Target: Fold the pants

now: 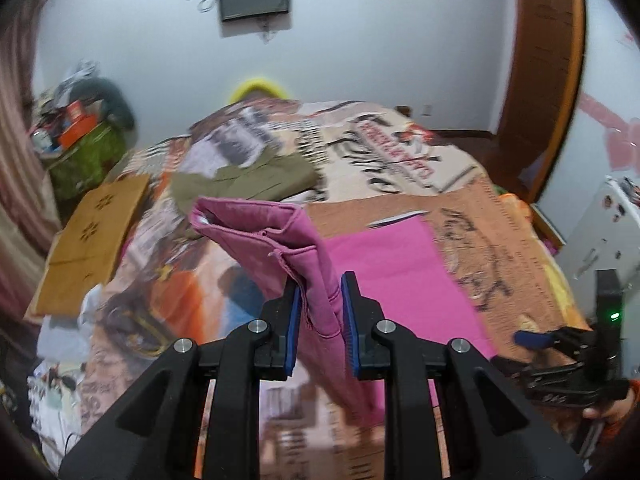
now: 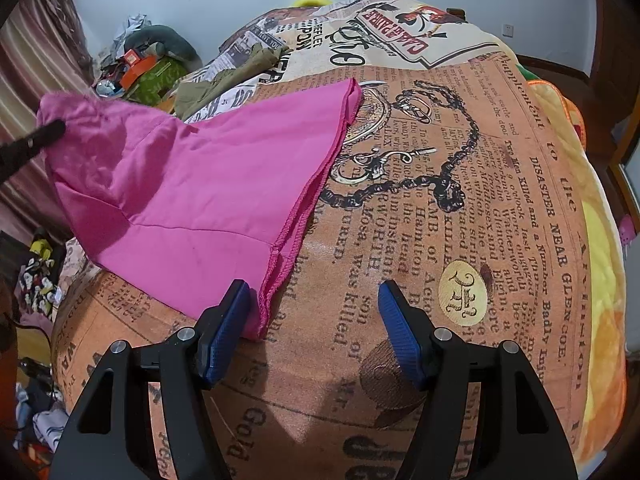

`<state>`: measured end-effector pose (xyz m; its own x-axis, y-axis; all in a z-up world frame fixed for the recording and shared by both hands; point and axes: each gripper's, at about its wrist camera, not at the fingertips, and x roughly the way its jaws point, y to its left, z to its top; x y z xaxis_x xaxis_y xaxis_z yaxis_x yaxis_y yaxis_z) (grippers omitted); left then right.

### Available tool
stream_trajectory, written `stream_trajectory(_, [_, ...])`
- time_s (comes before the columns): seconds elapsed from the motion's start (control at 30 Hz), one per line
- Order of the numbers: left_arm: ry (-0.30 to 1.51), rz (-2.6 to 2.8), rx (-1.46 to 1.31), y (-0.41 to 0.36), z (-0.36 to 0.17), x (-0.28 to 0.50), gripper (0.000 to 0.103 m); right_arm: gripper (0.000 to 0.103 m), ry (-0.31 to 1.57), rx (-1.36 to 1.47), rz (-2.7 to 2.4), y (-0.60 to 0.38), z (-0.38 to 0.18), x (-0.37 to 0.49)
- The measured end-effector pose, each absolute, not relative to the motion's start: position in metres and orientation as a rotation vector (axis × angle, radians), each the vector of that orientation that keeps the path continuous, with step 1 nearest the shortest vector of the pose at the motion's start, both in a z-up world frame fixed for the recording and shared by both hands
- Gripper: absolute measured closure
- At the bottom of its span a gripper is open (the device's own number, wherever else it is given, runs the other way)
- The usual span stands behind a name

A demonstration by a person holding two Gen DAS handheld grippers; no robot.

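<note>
Pink pants [image 2: 192,184] lie partly on the newspaper-print bedspread [image 2: 460,208]. My left gripper [image 1: 321,312] is shut on a bunched end of the pink pants [image 1: 280,240] and holds it lifted above the bed; the cloth hangs down to the flat part [image 1: 400,280]. In the right wrist view the left gripper's tip [image 2: 44,136] shows at the raised end. My right gripper [image 2: 314,320] is open and empty, low over the bed, just right of the pants' near hem corner [image 2: 276,276]. It also shows in the left wrist view [image 1: 560,344].
An olive green garment [image 1: 256,180] lies further back on the bed. A brown cardboard sheet [image 1: 92,236] lies at the bed's left edge. A cluttered green bag [image 1: 80,152] stands at the back left. A wooden door frame [image 1: 548,80] and a white cabinet [image 1: 600,240] are right.
</note>
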<state>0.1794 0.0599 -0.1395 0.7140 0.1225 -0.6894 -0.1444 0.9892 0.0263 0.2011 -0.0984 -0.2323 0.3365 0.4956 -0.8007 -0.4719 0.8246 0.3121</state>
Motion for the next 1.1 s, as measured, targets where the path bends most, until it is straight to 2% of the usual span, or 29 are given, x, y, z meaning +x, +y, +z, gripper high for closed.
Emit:
stream_trajectory(0.4, [0.795, -0.043, 0.017, -0.002, -0.148, 0.205, 0.087, 0.040, 1.049, 0.040, 0.640, -0.100, -0.232, 0.201])
stream_trajectory(1.1, [1.021, -0.218, -0.013, -0.046, -0.217, 0.225, 0.089, 0.040, 1.045, 0.051, 0.642, -0.099, -0.233, 0.201])
